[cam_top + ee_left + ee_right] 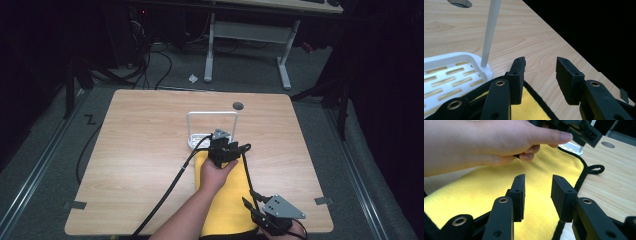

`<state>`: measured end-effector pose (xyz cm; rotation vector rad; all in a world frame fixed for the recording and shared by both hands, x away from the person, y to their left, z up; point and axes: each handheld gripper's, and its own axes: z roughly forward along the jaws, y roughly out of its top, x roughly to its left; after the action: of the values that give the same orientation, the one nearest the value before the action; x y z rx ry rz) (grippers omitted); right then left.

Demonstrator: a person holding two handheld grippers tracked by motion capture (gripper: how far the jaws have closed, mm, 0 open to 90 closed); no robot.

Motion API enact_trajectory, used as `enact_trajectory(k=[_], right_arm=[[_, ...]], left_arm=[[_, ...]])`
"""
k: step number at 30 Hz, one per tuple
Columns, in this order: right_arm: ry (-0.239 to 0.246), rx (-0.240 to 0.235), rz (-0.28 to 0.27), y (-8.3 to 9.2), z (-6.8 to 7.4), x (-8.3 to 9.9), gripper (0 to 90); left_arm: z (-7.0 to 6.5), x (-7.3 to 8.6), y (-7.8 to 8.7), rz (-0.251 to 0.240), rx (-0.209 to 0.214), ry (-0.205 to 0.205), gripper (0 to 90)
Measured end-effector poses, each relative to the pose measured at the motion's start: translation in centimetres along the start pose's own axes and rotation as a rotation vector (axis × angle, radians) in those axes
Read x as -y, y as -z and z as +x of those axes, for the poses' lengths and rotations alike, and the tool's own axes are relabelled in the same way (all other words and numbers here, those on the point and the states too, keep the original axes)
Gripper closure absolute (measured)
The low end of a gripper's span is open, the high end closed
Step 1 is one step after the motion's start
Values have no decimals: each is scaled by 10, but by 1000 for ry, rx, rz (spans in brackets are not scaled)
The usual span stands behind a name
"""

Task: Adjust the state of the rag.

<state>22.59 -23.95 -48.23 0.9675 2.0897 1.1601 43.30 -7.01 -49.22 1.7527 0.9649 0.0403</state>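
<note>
A yellow cloth with black edging lies flat on the wooden table, running from a white rack down to the front edge. My left gripper is at the cloth's far end, right beside the rack. In the left gripper view my left gripper is open over the cloth's corner, with nothing between the jaws. My right gripper is at the cloth's near right side. In the right gripper view it stands open just above the cloth, holding nothing.
The rack's slotted white base and thin upright post stand just left of my left jaws. A black hanging loop sticks out from the cloth's edge. A round hole sits behind the rack. A black cable trails left.
</note>
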Motion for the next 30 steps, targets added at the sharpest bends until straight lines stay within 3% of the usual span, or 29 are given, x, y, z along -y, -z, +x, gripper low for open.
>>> enact_trajectory(k=[8,12,17,22,25,30], right_arm=[[-4,-6,31,-10,-3,3,665],[-4,-5,45,-14,-4,4,667],[-9,-2,64,-18,-5,6,670],[-42,25,87,-30,-20,4,704],[-83,35,96,-41,-34,1,734],[-100,27,158,-68,-51,-5,828]], left_arm=[[12,13,28,16,-36,-27,579],[18,24,50,33,-51,-57,598],[19,41,85,46,-85,-125,623],[23,65,114,97,-95,-150,751],[25,74,119,130,-99,-155,788],[27,82,114,179,-104,-163,852]])
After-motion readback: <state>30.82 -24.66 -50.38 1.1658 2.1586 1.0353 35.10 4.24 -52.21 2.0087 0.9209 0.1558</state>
